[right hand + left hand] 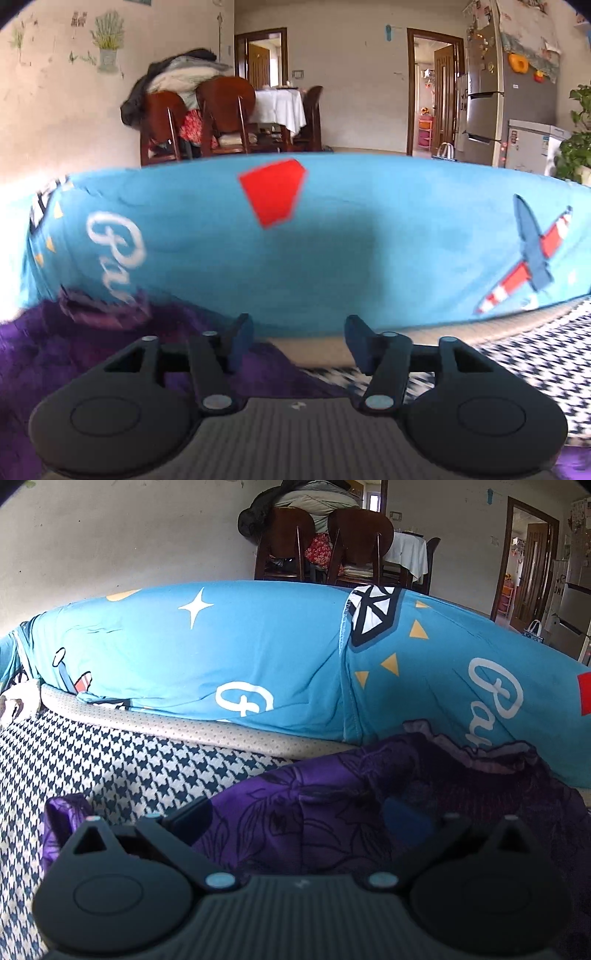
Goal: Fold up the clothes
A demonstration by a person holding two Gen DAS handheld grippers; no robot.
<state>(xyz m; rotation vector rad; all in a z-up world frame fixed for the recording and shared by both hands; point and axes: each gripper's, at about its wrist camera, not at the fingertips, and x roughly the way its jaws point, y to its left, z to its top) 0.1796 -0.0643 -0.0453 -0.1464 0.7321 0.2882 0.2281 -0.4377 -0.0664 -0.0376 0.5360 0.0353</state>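
A purple garment [314,812] with a dark flower print lies crumpled on the houndstooth cover [110,768]. In the left wrist view my left gripper [295,823] hangs just over it, its jaws spread wide and the purple cloth bunched below and between the fingers [188,819] with no pad pressing on it. In the right wrist view the same garment [74,350] lies to the lower left. My right gripper [300,345] is open above the garment's right edge, with only the blue cover and grey trim showing in the gap.
A big blue printed cushion cover [221,646] [369,240] with a grey mesh trim [184,731] rises right behind the garment. Beyond stand wooden chairs [221,110] piled with clothes, a white-clothed table [280,107], a fridge [487,92] and a plant [576,147].
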